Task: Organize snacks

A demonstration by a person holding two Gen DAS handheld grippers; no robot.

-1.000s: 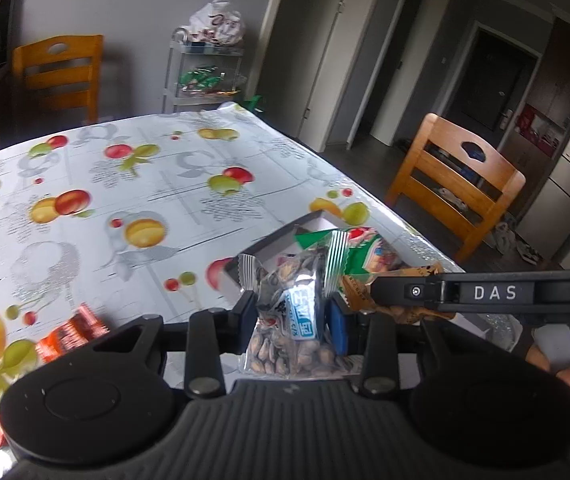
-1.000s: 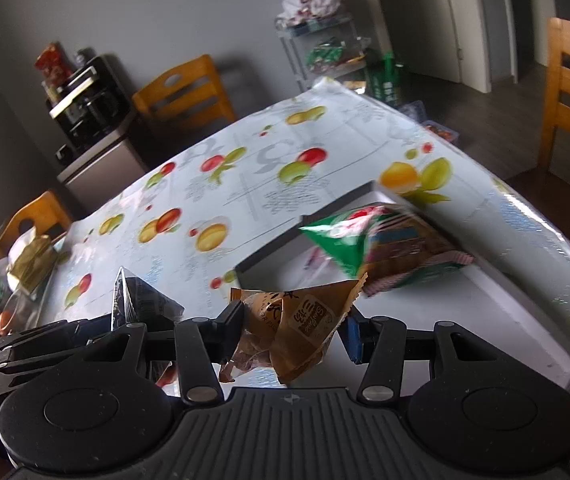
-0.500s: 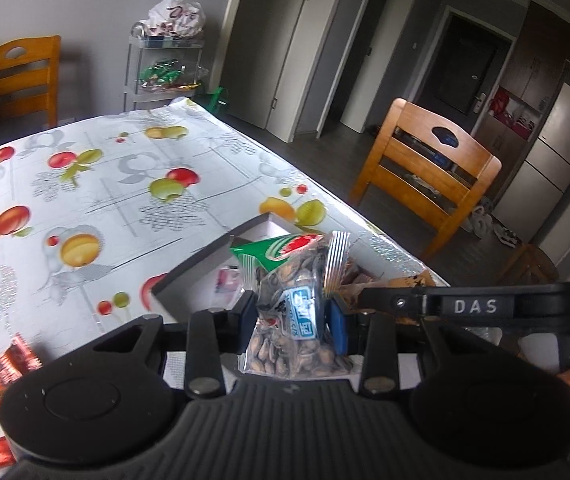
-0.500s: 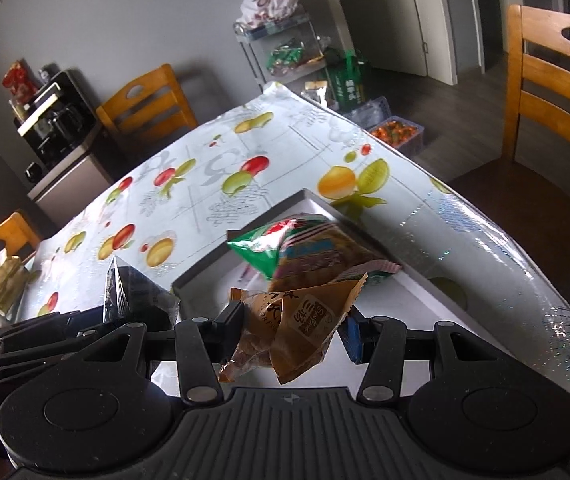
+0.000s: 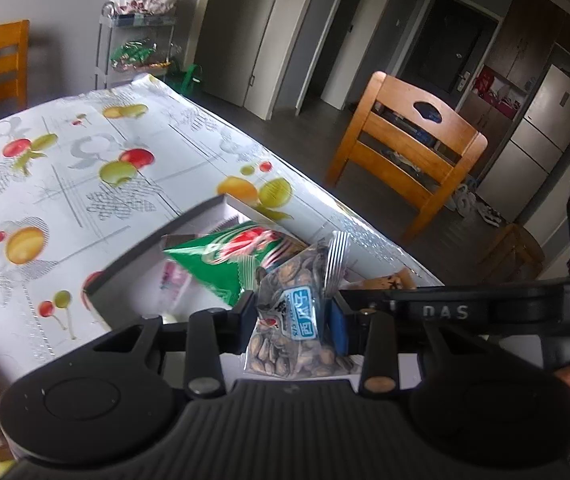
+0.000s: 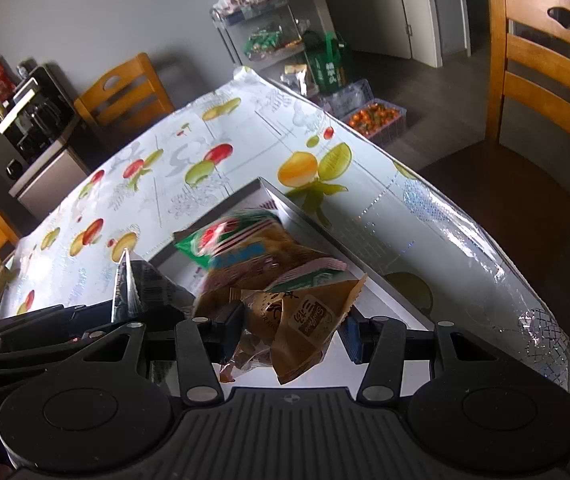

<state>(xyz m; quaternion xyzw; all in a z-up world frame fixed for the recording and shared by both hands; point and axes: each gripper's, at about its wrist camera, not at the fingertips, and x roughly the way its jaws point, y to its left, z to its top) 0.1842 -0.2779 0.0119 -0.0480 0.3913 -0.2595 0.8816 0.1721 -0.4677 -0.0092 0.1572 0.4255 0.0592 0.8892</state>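
A large table covered by a shiny white plastic cloth with printed fruits (image 5: 65,200) fills most of both views. A wooden chair with a slatted back (image 5: 413,152) stands on the dark floor at about 2 o'clock from the table in the left wrist view.

On the cloth, near the table edge, lies a shallow rectangular grey tray with a white inside (image 6: 309,216). Inside it rests a green and red foil snack bag (image 5: 237,256), its point turned toward 9 o'clock in the left wrist view.

The left gripper (image 5: 291,316) has its jaws clamped on a small clear plastic packet of striped seeds with a blue label (image 5: 293,320). This packet hangs over the near part of the tray, at 5 o'clock from the green bag.

The right gripper (image 6: 289,332) has its jaws clamped on a crinkled brown-orange snack packet (image 6: 305,320), which hangs over the near end of the tray, at 6 o'clock from the green bag.
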